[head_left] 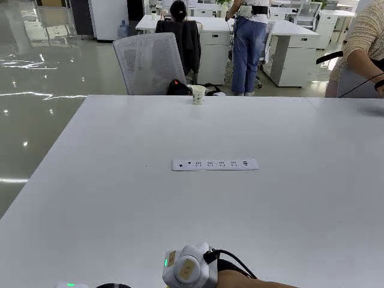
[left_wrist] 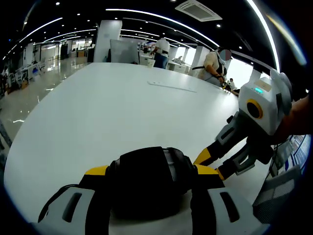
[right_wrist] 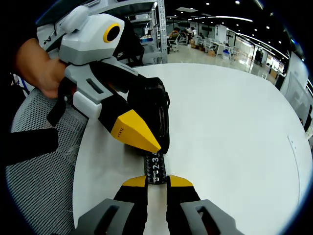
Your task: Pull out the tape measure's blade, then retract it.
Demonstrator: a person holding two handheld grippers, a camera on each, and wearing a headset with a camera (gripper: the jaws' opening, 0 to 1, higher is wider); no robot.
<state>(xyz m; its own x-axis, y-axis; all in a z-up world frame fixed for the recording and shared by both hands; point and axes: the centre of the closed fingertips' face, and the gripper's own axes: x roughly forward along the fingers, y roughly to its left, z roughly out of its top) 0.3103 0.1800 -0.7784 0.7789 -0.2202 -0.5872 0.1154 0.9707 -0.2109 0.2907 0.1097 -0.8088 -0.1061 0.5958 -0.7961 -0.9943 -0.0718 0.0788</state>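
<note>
Tape measure [left_wrist: 146, 188] sits at the bench's [head_left: 120, 198] near edge, with its blade [right_wrist: 155, 169] barely out.
The black case [right_wrist: 155, 105] is clamped between the left gripper [left_wrist: 150, 170] fingers, one on each side. The right gripper [right_wrist: 156, 185] fingers are pinched closed on the blade right at the case mouth, with only the first few marks showing. My read: the case is rigid and chunky, so a side clamp suits it. The blade is thin springy steel, slick, and probably under return-spring pull, so it will likely try to slide through the pads. Grip it flat across its width, pull straight in line with the mouth, and feed it back slowly on retract. The power strip [head_left: 215, 164] lies mid-bench, well apart.
</note>
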